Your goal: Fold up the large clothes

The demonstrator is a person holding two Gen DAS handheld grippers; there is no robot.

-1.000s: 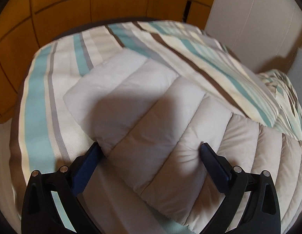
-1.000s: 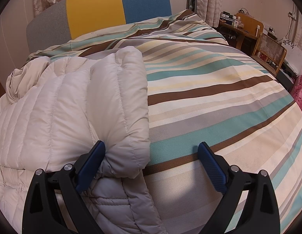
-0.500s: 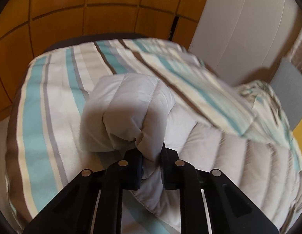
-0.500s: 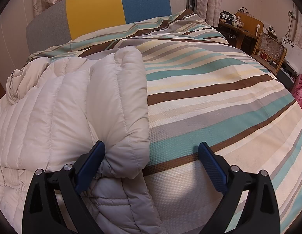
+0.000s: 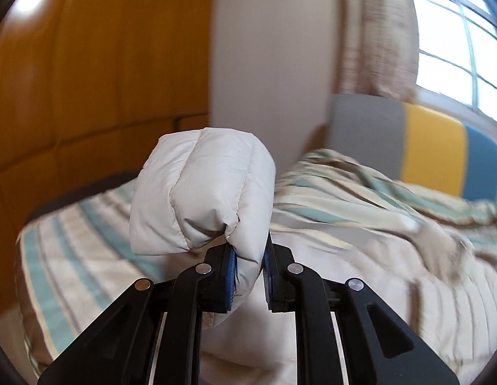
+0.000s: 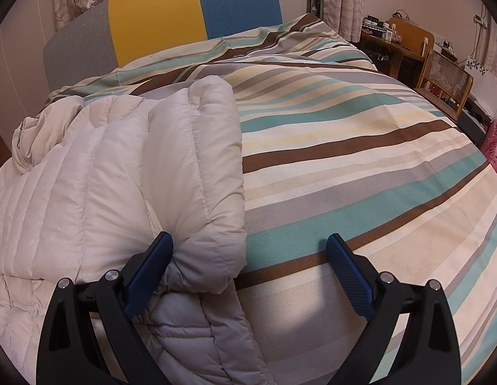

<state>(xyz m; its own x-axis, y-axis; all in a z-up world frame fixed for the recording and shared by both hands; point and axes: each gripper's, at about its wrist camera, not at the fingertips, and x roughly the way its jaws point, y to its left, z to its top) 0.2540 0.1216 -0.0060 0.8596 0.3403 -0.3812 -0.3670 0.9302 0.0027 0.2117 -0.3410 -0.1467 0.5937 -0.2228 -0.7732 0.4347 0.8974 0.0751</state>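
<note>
Striped bed [image 6: 344, 147] | left hand-held gripper [image 5: 249, 264] raised pinched jacket sleeve [image 5: 203, 189] | right unchanged

One puffer jacket [image 6: 120, 176], one striped bedspread [image 6: 360, 176], two chairs [image 6: 447, 77].

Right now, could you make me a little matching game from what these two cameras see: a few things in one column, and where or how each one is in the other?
Things:
1. left gripper
2. right gripper
3. jacket
4. headboard

States:
A. grey, yellow and blue panels
B. open, empty, one finger beside a folded sleeve
C. shut on a puffy sleeve end, lifted above the bed
D. cream, quilted, lying on the striped cover

Pairs: 1-C, 2-B, 3-D, 4-A
</note>
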